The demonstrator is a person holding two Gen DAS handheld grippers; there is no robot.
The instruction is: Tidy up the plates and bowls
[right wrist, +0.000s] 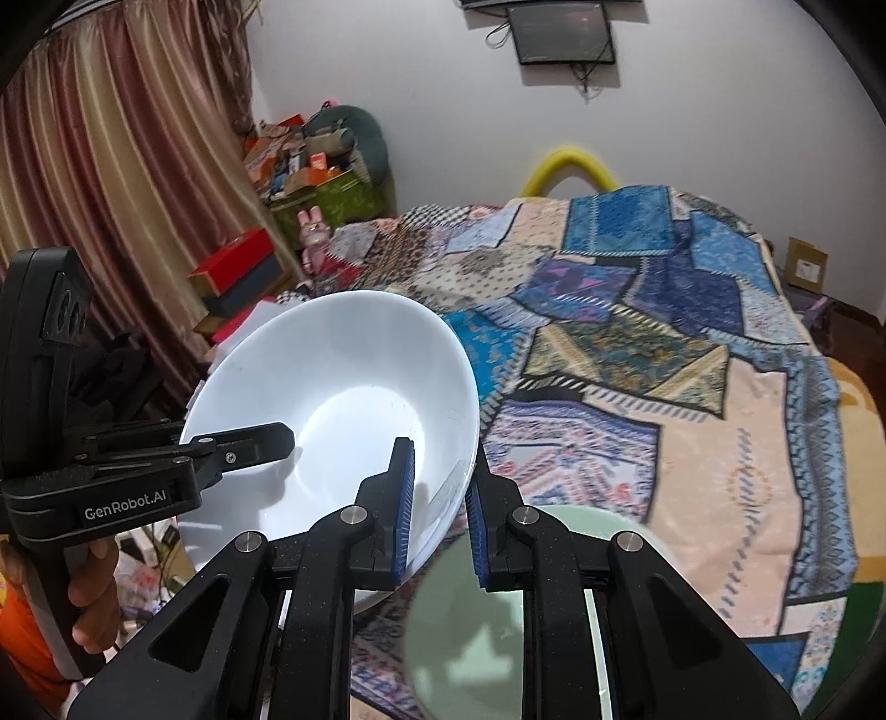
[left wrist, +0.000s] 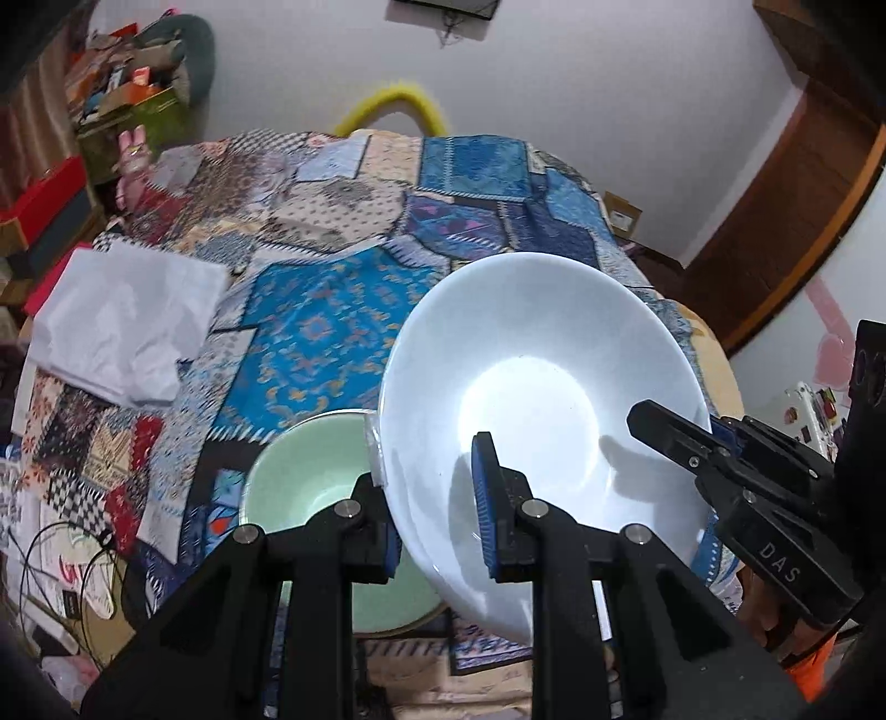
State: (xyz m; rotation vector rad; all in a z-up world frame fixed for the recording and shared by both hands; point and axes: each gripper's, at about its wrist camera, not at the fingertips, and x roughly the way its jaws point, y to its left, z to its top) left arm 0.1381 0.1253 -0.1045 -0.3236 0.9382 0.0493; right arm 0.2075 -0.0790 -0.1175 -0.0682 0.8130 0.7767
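Holding: both grippers clamp one white bowl by opposite sides of its rim, carried tilted above the bed.
Left gripper: jaws closed on the bowl's rim, one blue pad inside the wall, the other outside it; the bowl rises up and away from the jaws.
Right gripper: jaws closed on the far side of the same rim, one pad inside and one outside; from here the bowl leans off to the left of the jaws.
Green bowl: lies just below and left of the left jaws, and directly under the right jaws in the right wrist view, upright, mouth open, on the bedspread.
Key relation: the white bowl hangs close above and beside the green one, partly overlapping it in view; I cannot tell whether they touch.
Nearer hand: both are equally engaged; the right jaws sit more squarely over the green bowl.
Likely next: judged from this, levelling and lowering the white bowl, either nested with the green one or beside it.
Surface: a patchwork bedspread, soft and uneven, so a bowl set down may rock.
Beyond: white crumpled cloth far left of the left jaws.
Room: curtain, cluttered boxes, pale wall with a mounted screen.
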